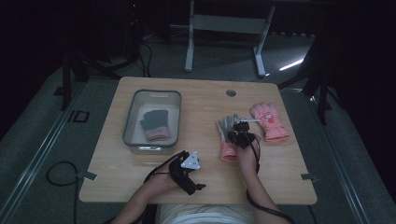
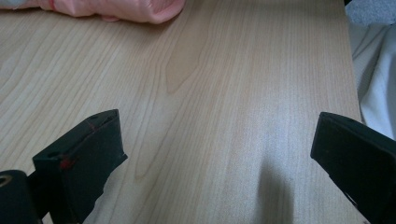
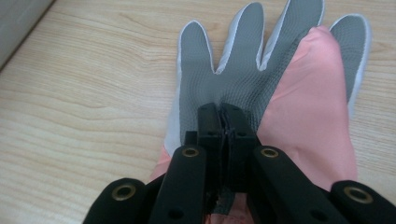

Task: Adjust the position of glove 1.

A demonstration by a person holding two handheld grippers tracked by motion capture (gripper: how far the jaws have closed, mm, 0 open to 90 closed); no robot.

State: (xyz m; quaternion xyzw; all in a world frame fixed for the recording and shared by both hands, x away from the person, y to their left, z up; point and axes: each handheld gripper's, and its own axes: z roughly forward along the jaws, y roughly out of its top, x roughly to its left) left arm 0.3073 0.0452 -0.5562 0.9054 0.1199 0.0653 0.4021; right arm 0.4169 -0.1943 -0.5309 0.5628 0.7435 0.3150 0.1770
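On the wooden worktop (image 1: 140,168), right of centre: pink glove with grey palm (image 3: 243,79) lying flat, fingers spread, bare wood all around, second pink glove (image 1: 269,122) just beside. Right tongs (image 3: 225,116) pinched shut on its grey palm fabric. Left tongs (image 2: 215,154) wide, empty, near the front edge; grey bin (image 1: 132,119) well apart.

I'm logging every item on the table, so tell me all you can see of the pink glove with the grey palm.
The pink glove lies flat on the wooden table, grey textured palm up, fingers spread and pointing away from the person. It has a white edging around the fingers and smooth pink fabric folded across one side. The right tongs are shut, pinching its palm fabric.
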